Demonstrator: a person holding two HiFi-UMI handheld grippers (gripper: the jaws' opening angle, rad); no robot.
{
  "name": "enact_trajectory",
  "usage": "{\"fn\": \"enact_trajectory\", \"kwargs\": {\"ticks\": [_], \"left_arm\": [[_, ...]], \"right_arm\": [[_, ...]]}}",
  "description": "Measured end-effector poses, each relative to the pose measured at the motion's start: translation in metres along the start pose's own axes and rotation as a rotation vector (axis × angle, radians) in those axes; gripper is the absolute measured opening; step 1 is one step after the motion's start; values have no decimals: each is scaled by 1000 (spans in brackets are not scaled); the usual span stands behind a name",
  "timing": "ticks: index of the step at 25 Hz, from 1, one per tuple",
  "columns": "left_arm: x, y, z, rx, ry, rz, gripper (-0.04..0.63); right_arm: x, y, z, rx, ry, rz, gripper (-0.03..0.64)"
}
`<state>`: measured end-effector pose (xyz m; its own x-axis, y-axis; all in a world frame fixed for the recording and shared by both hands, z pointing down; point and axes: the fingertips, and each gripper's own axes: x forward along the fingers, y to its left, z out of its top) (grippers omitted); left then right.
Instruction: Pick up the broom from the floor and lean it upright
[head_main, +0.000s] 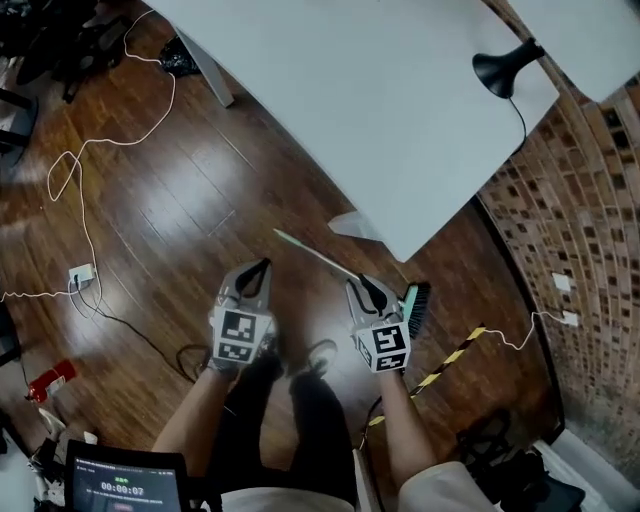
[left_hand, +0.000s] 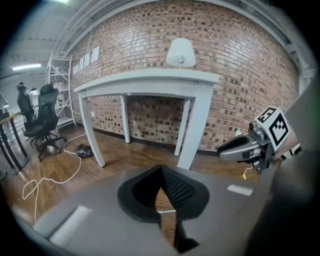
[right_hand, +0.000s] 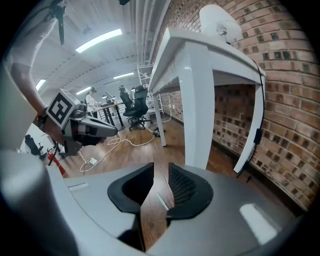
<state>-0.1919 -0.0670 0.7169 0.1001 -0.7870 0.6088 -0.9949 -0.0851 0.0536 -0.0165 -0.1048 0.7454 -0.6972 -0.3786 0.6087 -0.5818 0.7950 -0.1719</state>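
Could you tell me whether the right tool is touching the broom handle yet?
Apart. The right gripper view shows the right tool open; the broom handle is a thin pale strip lying beyond its jaws, with bare floor on both sides.

The floor (head_main: 200, 210) is laid in dark red-brown planks – the table (head_main: 380, 100) over it is plain white. The broom (head_main: 318, 255) is given a pale green handle and dark bristles, perhaps edged in teal. Black-and-white squares are carried on the grey left gripper (head_main: 262, 266) and right gripper (head_main: 366, 284). At the right, the wall (head_main: 580, 220) is patterned in brown brick – a yellow-and-black striped strip (head_main: 452, 357) is seen near it.
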Motion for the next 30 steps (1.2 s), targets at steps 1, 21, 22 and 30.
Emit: {"fn": "enact_trajectory", "kwargs": {"ticks": [1,21,22,30], "left_arm": [[10,1,-12,-14,7,2,2],[173,-11,-315,-247,147,74,0],[178,-14,-325,-249,150,70,2],[213,-24,-383,-275,147,62,0]], "right_arm": [[13,-1,-9,-3,4,4,104],[233,-35,-281,-202,316,171,115],[240,-36,-293,-203,331,169,115],[295,-51,-364,-226,451,126,141]]}}
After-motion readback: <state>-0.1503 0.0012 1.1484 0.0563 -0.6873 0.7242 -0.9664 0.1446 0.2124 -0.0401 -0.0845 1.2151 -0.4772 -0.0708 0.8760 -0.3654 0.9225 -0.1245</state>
